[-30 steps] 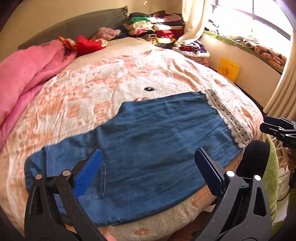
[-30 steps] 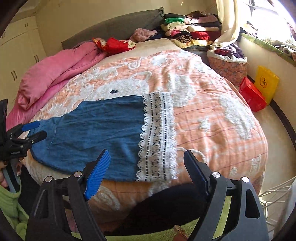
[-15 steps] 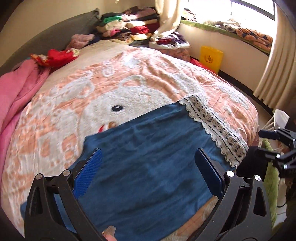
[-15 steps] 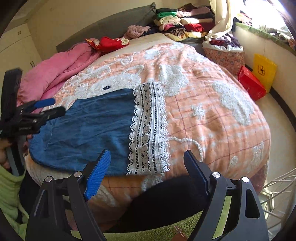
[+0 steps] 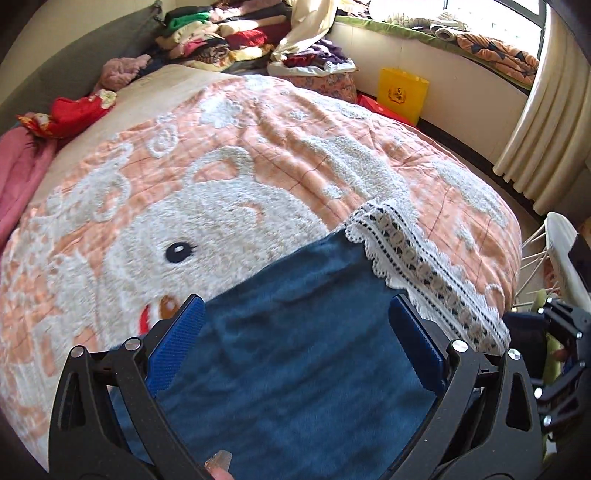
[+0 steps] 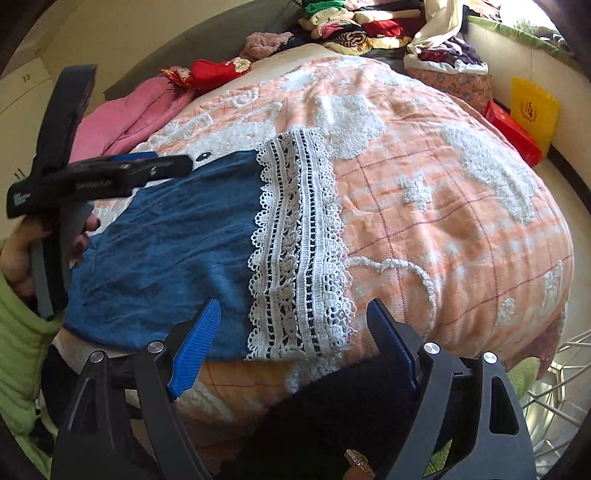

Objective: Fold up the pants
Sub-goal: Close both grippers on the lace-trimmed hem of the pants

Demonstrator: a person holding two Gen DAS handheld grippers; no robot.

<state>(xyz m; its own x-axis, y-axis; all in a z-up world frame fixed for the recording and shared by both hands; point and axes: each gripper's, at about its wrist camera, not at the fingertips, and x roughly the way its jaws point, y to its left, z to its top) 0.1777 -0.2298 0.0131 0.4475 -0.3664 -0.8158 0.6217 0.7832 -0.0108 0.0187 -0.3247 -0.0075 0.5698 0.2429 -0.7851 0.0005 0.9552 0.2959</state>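
Blue denim pants (image 5: 295,350) with a white lace hem (image 5: 417,266) lie flat on the bed's near side. My left gripper (image 5: 295,343) is open and empty, low over the leg near the hem. In the right wrist view the pants (image 6: 166,251) and lace hem (image 6: 299,251) lie ahead. My right gripper (image 6: 295,350) is open and empty, just short of the hem's near edge at the bed's edge. The left gripper also shows in the right wrist view (image 6: 110,173), over the pants' far edge.
The bed carries an orange and white patterned blanket (image 6: 443,192). A pink duvet (image 6: 125,114) and red cloth (image 6: 214,70) lie at its far left. Stacked clothes (image 5: 221,33) sit behind. A yellow bag (image 5: 402,92) and a red box (image 6: 513,133) stand by the wall. A wire rack (image 6: 561,387) is at right.
My left gripper has moved right along the pants toward the lace hem and come lower. My right gripper has moved closer to the hem. Both stay open.
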